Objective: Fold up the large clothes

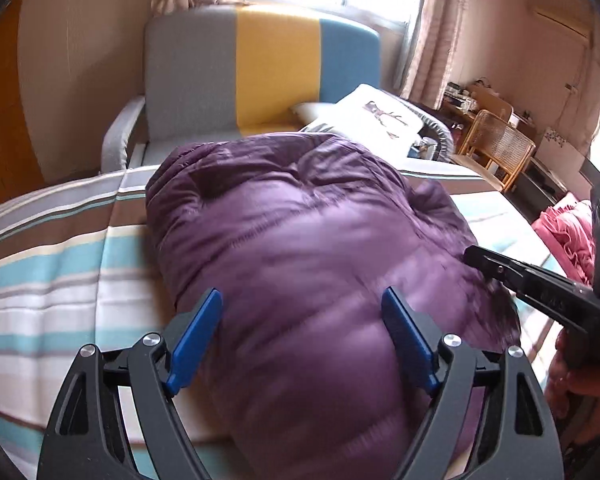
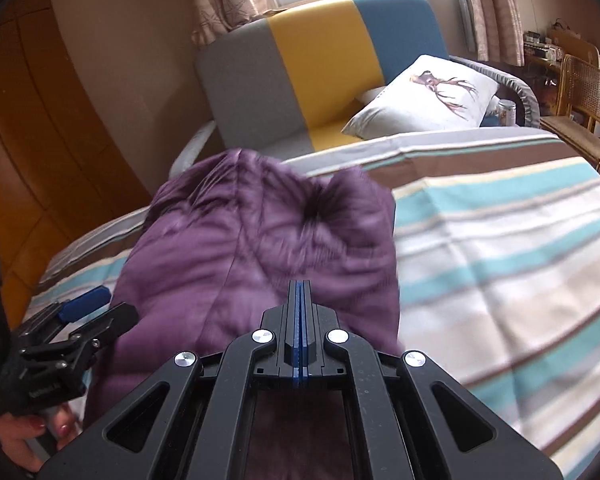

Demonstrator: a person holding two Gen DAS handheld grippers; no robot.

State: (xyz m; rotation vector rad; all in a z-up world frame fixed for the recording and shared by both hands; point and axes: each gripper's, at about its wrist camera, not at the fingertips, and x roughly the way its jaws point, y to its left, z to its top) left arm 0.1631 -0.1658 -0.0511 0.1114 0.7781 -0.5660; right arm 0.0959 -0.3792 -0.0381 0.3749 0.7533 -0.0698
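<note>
A purple puffer jacket [image 1: 300, 248] lies bunched and folded on the striped bed cover [image 1: 52, 264]. My left gripper [image 1: 302, 300] is open, its blue pads on either side of the jacket's near end, just above it. My right gripper [image 2: 300, 284] is shut, its blue pads pressed together over the jacket [image 2: 260, 240]; I cannot see any cloth between them. The right gripper also shows in the left wrist view [image 1: 476, 258], touching the jacket's right side. The left gripper shows in the right wrist view [image 2: 96, 308] at the jacket's left edge.
A grey, yellow and blue sofa [image 1: 268, 64] stands behind the bed with a white deer-print pillow [image 2: 432, 96]. Wicker chairs [image 1: 496, 148] and a cluttered desk stand at the right. A pink garment [image 1: 568, 232] lies at the bed's right edge. A wooden wardrobe [image 2: 28, 128] stands at the left.
</note>
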